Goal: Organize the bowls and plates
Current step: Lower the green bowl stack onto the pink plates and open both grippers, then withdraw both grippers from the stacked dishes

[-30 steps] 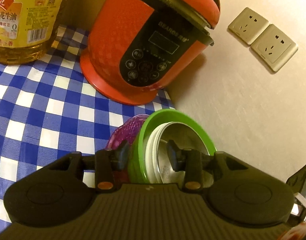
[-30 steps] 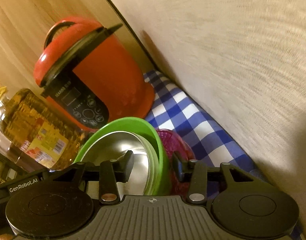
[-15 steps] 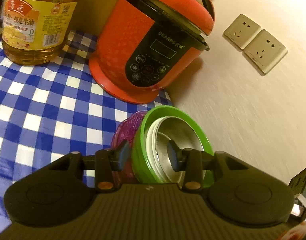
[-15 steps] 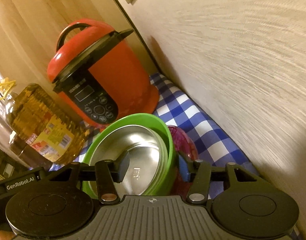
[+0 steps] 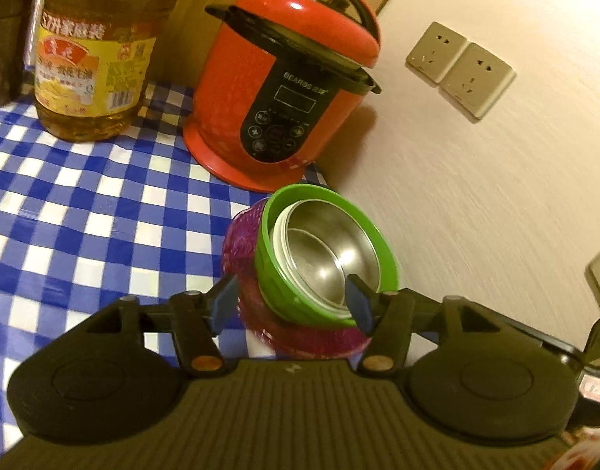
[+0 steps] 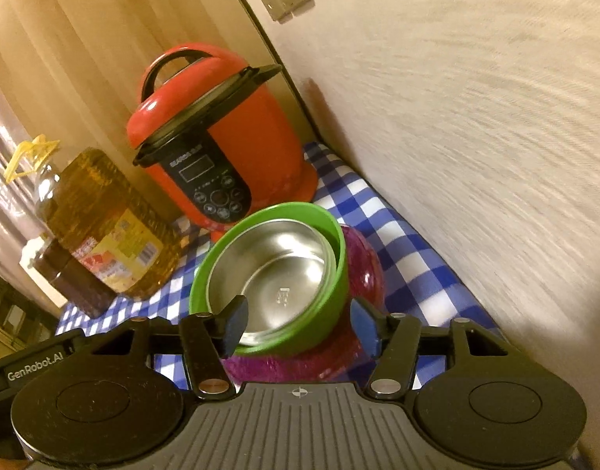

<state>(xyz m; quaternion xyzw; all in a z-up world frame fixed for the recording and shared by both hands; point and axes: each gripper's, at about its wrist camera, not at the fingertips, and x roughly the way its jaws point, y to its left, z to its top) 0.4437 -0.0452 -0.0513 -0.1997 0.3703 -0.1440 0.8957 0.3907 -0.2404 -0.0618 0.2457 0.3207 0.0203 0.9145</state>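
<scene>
A green bowl point(image 5: 284, 293) with a steel inner bowl point(image 5: 327, 262) sits tilted on a purple glass dish point(image 5: 241, 250) on the blue checked tablecloth, close to the wall. It also shows in the right wrist view, the green bowl point(image 6: 331, 274), steel bowl point(image 6: 284, 274) and purple dish point(image 6: 362, 270). My left gripper point(image 5: 294, 303) is open, its fingers either side of the stack's near edge and clear of it. My right gripper point(image 6: 300, 323) is open too, its fingers astride the bowl's near rim without gripping.
A red electric cooker point(image 5: 284, 90) stands just behind the stack, and shows in the right wrist view point(image 6: 217, 149). A large oil bottle point(image 5: 92, 62) and a dark jar point(image 6: 73, 278) stand to the left. The wall point(image 5: 476, 196) with sockets point(image 5: 460, 66) runs along the right.
Both grippers have opened wider and pulled back and up from the bowl stack. The stack now stands free on the cloth and more of the cooker and bottle shows.
</scene>
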